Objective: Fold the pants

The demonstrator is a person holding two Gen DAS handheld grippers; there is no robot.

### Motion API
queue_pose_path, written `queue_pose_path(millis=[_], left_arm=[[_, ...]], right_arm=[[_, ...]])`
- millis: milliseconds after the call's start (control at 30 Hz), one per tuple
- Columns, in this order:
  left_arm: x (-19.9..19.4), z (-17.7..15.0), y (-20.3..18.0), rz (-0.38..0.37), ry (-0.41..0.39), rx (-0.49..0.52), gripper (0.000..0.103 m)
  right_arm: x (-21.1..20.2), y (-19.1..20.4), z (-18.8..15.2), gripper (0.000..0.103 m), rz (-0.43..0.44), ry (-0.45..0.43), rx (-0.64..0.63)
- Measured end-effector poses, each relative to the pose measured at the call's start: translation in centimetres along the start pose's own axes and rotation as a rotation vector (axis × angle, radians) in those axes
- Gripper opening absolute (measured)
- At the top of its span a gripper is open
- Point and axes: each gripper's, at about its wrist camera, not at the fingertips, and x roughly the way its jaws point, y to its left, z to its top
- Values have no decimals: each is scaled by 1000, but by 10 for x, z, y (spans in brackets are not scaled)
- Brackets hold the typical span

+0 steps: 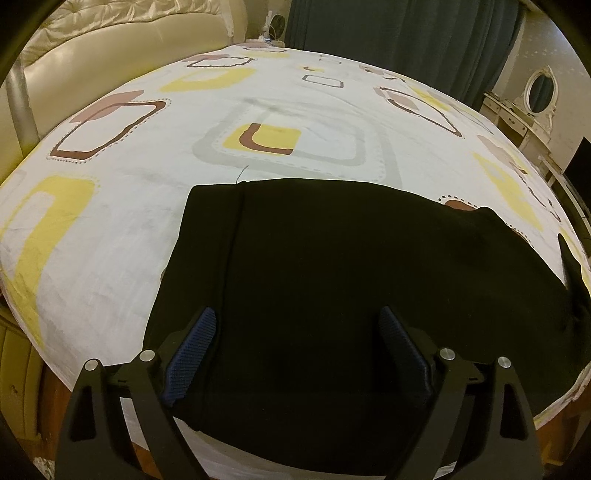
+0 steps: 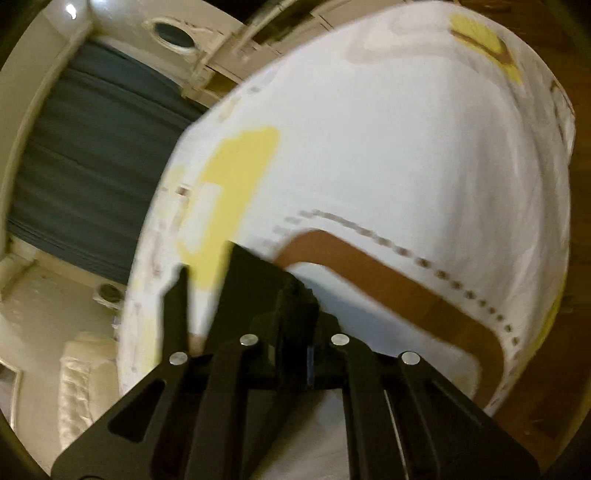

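The black pants (image 1: 351, 266) lie in a folded slab near the front edge of a white patterned sheet (image 1: 258, 110). My left gripper (image 1: 297, 325) is open, with its blue pads (image 1: 192, 350) held just above the near part of the pants, holding nothing. My right gripper (image 2: 295, 332) is shut on a bunch of black pants fabric (image 2: 258, 284), lifted over the sheet (image 2: 369, 147). The right wrist view is tilted and blurred.
The sheet covers a bed with a cream padded headboard (image 1: 110, 44) at the far left. Dark teal curtains (image 1: 388, 33) hang behind. A white dresser with an oval mirror (image 1: 541, 90) stands at the far right. Brown wooden floor (image 2: 554, 387) shows past the sheet's edge.
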Motion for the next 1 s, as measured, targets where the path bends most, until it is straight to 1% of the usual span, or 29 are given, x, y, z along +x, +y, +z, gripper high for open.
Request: queue_pose_path(millis=[33, 100, 133, 167, 200, 233, 267, 333, 400, 467, 500, 567, 600, 633, 667, 700, 733, 800, 867, 933, 967, 1000], left_arm=[[0, 0, 0, 0, 0, 2, 89], [1, 1, 1, -2, 3, 3, 89], [1, 1, 1, -3, 5, 1, 89], [1, 2, 1, -5, 7, -1, 89], [1, 2, 1, -5, 9, -2, 89], [1, 3, 1, -4, 12, -1, 89], [1, 3, 1, -4, 14, -2, 89], [1, 4, 0, -3, 23, -3, 89], [2, 5, 0, -3, 32, -6, 89], [2, 6, 0, -2, 39, -9, 89], [2, 6, 0, 0, 41, -8, 89], [3, 6, -1, 2, 45, -8, 89], [3, 6, -1, 3, 49, -8, 90], [3, 7, -1, 4, 53, -7, 90], [4, 7, -1, 4, 56, -7, 90], [4, 7, -1, 4, 58, -10, 90], [4, 7, -1, 6, 59, -10, 90], [4, 7, -2, 10, 62, -6, 90], [5, 7, -2, 11, 64, -6, 90], [5, 8, -2, 10, 67, -7, 90], [5, 8, -2, 10, 68, -7, 91], [5, 7, -1, 10, 68, -7, 91]], right_arm=[[-2, -4, 1, 8, 28, -4, 25], [-10, -9, 2, 13, 32, -32, 65], [-18, -8, 4, 16, -17, -76, 77], [-26, -3, 6, 18, -91, -117, 68], [-33, 10, 6, 27, -172, -154, 34], [-32, 22, 4, 34, -204, -172, -1], [-32, 41, 0, 43, -214, -179, -55], [-21, 89, -8, 46, -202, -159, -186], [6, 143, -15, 54, -183, -115, -313], [45, 202, -35, 58, -155, -39, -439], [54, 216, -42, 58, -153, -19, -468], [94, 254, -62, 58, -184, 38, -553], [124, 280, -65, 58, -218, 61, -582], [143, 292, -76, 58, -251, 81, -604], [156, 294, -82, 58, -276, 94, -620], [178, 307, -89, 58, -328, 99, -646], [188, 317, -95, 58, -362, 100, -660], [214, 323, -97, 60, -439, 101, -675], [229, 323, -101, 62, -520, 100, -688], [238, 323, -106, 67, -585, 98, -712], [244, 322, -107, 70, -607, 106, -719], [248, 321, -108, 70, -619, 120, -716]])
